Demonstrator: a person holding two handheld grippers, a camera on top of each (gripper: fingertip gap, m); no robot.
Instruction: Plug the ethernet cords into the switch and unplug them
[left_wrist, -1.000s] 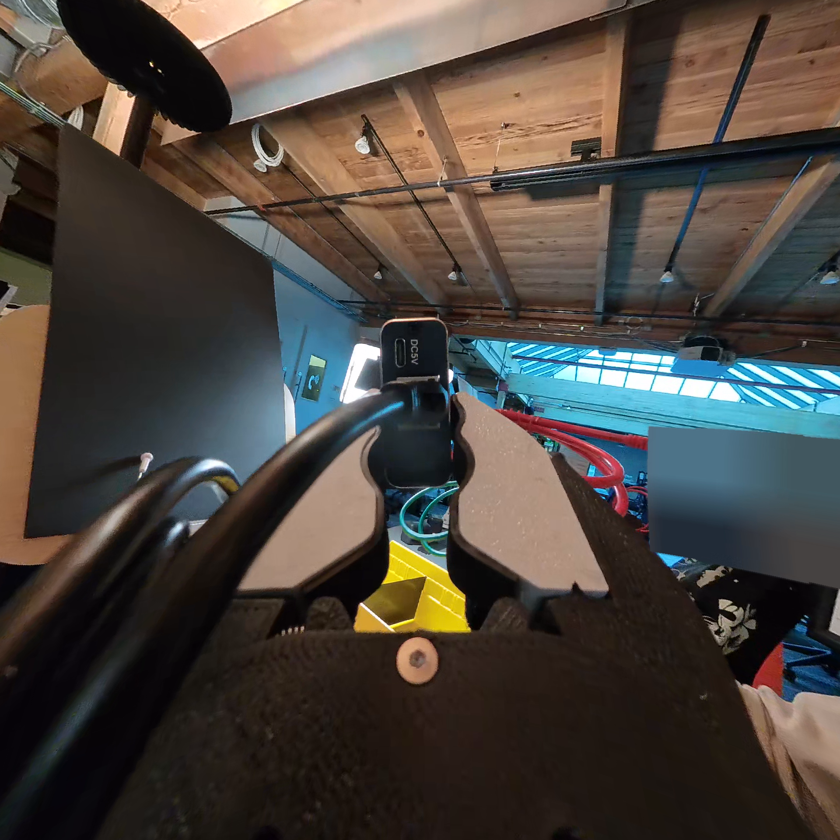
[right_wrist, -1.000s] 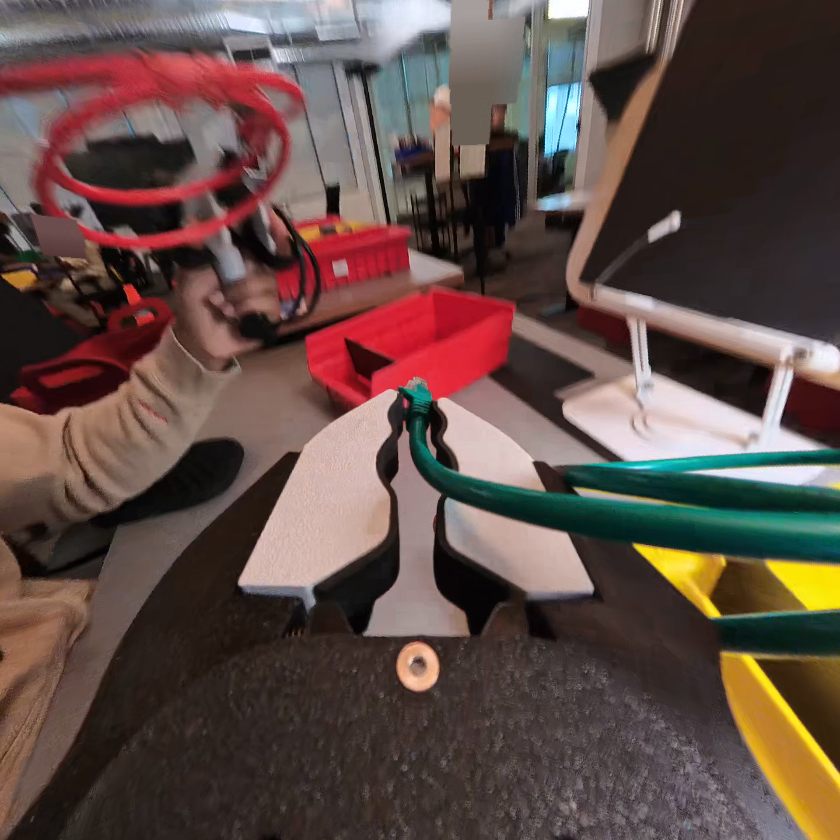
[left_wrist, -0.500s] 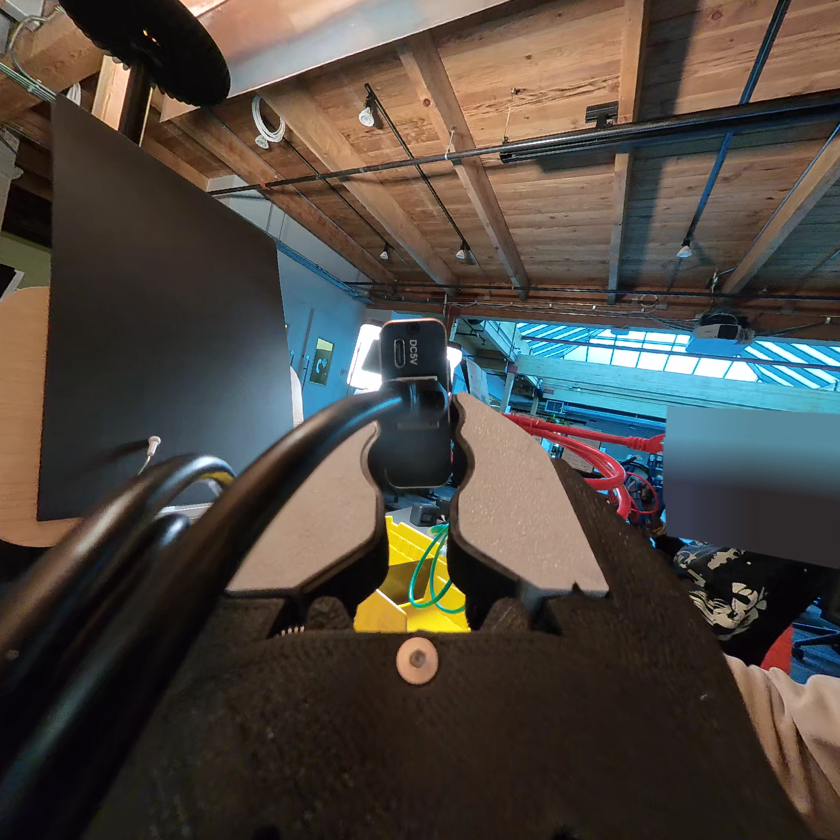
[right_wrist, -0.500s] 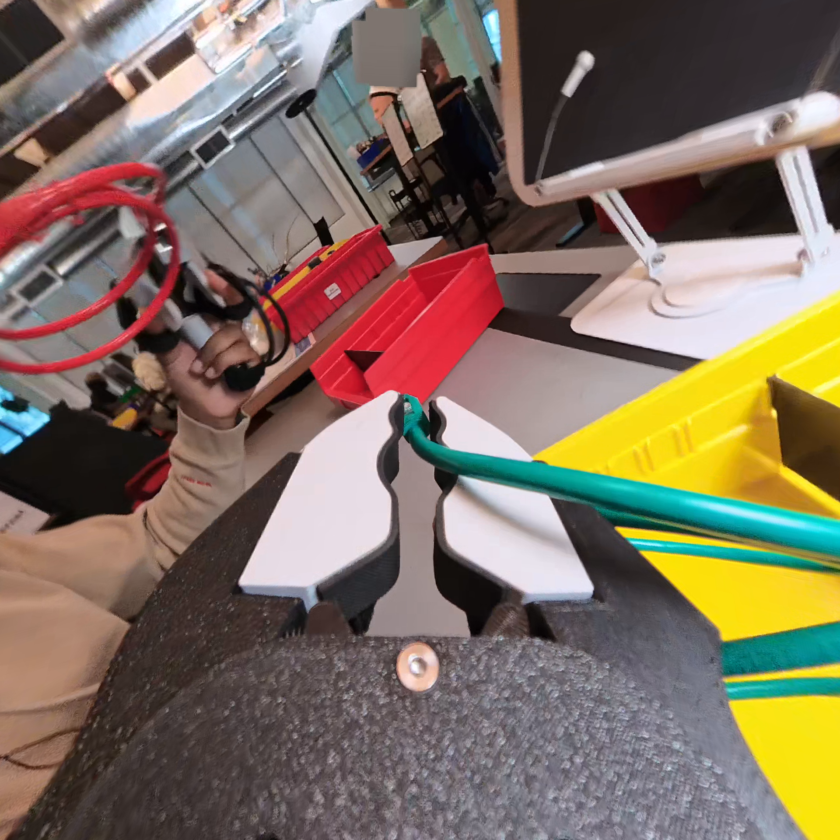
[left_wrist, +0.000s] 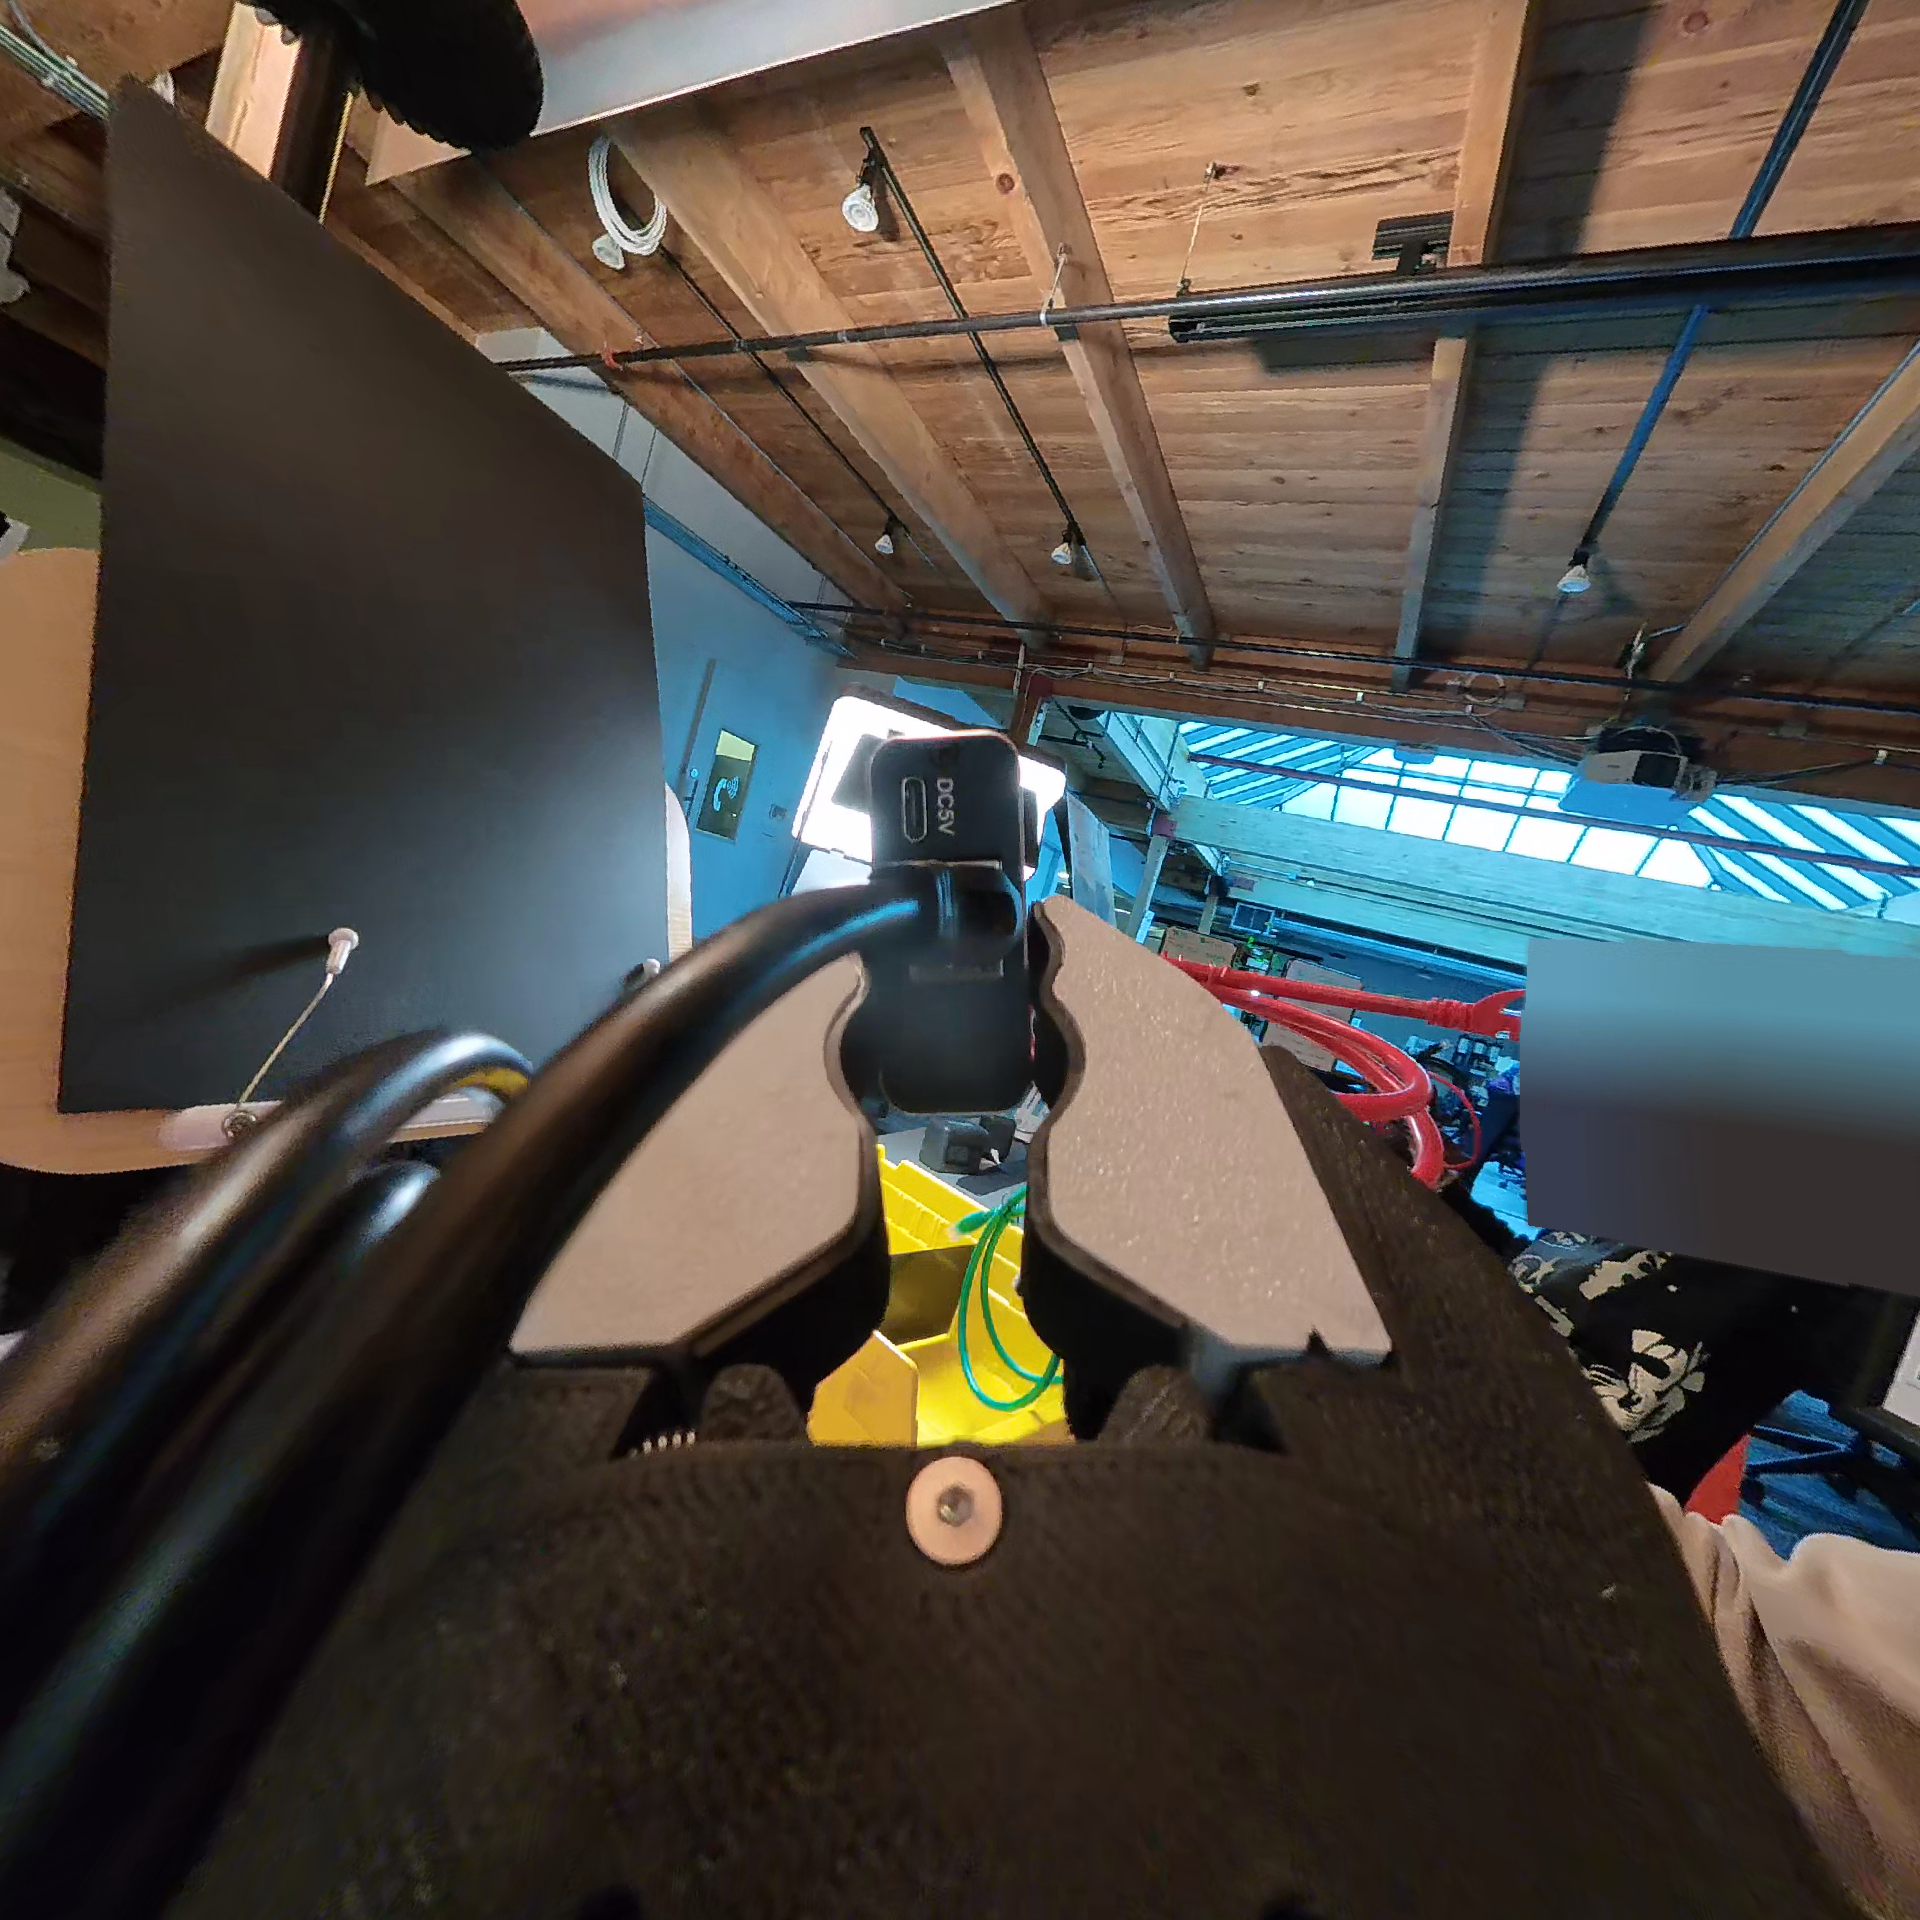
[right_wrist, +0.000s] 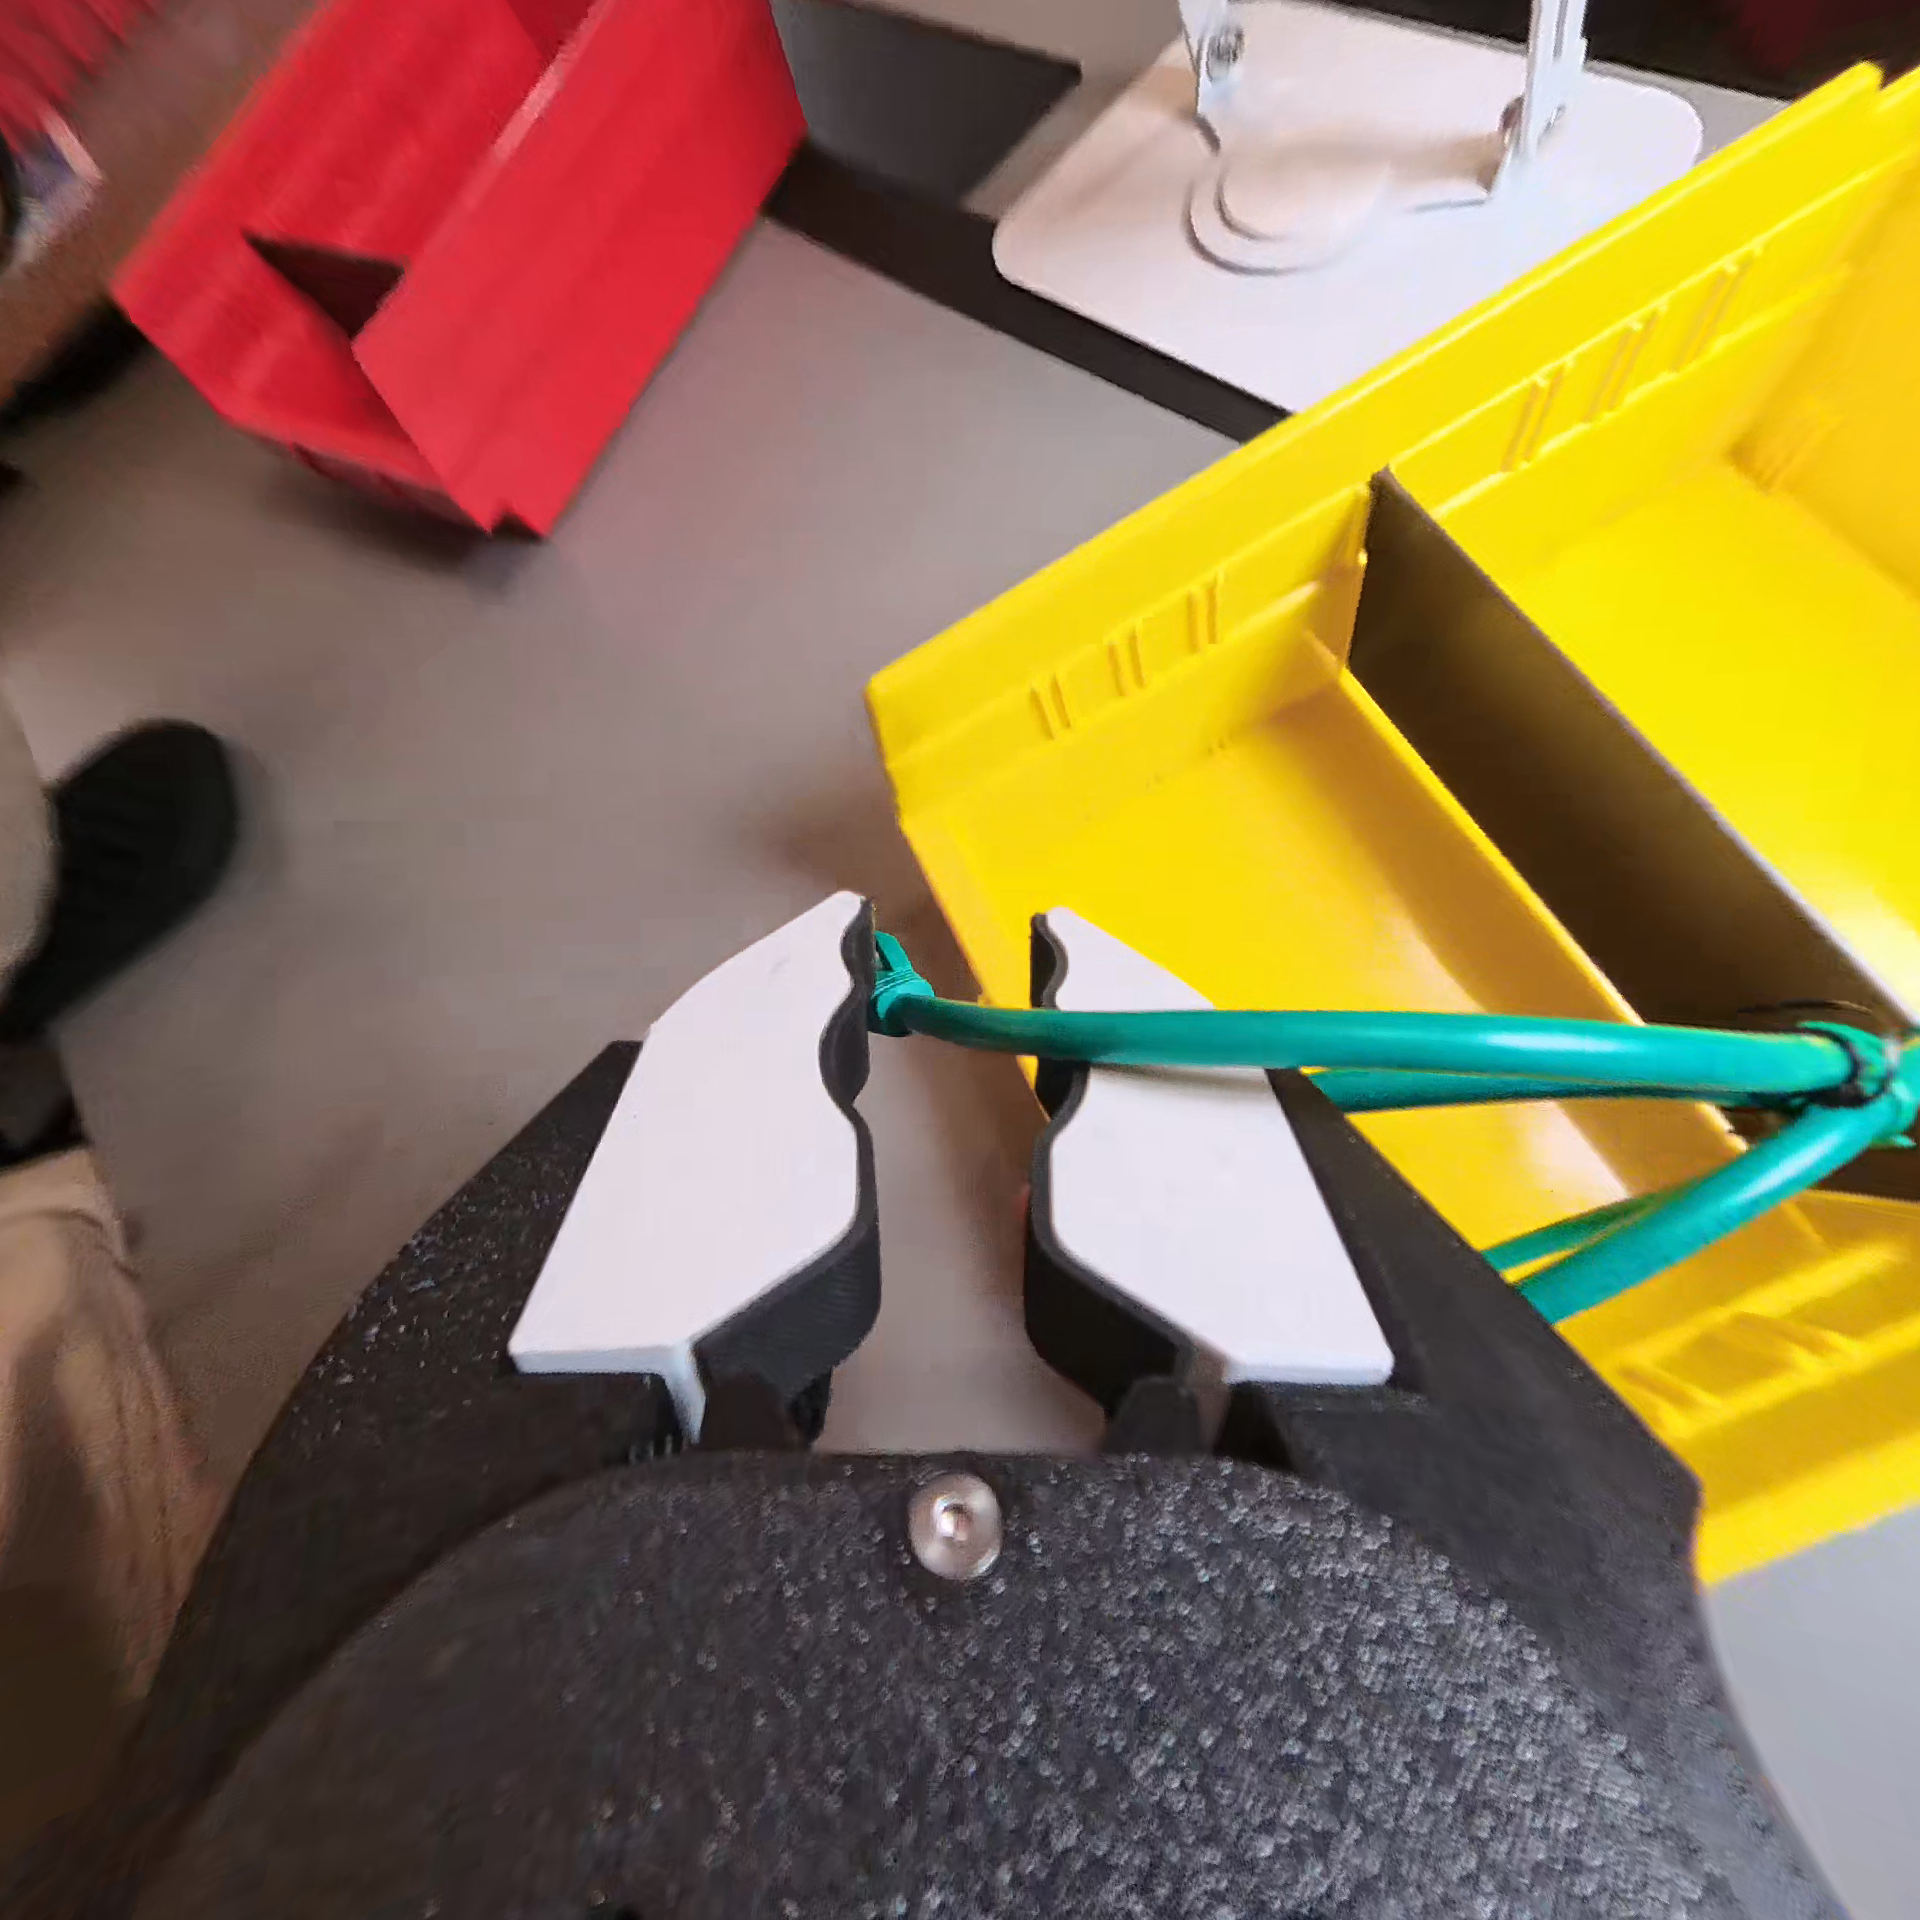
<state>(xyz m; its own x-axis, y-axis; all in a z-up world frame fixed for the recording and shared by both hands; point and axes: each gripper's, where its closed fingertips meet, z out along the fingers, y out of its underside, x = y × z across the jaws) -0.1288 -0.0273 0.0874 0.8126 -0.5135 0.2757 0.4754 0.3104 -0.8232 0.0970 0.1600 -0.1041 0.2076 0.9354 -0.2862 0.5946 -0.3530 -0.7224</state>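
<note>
My left gripper points up toward the ceiling and is shut on a small black switch. A thick black cord is plugged into the switch's side and arcs off to the left. My right gripper is open over the near corner of a yellow bin. A green ethernet cord lies across its right finger and runs into the bin. The cord's plug rests against the inner face of the left finger. The green cord also shows in the left wrist view, in the bin.
A red bin lies on the grey table at the far left. A white stand base sits behind the yellow bin. A black panel rises on the left. Red cords hang at right. A shoe shows at left.
My right gripper has tilted down toward the yellow bin and opened, so the green plug is no longer clamped. My left gripper still holds the switch and has barely moved.
</note>
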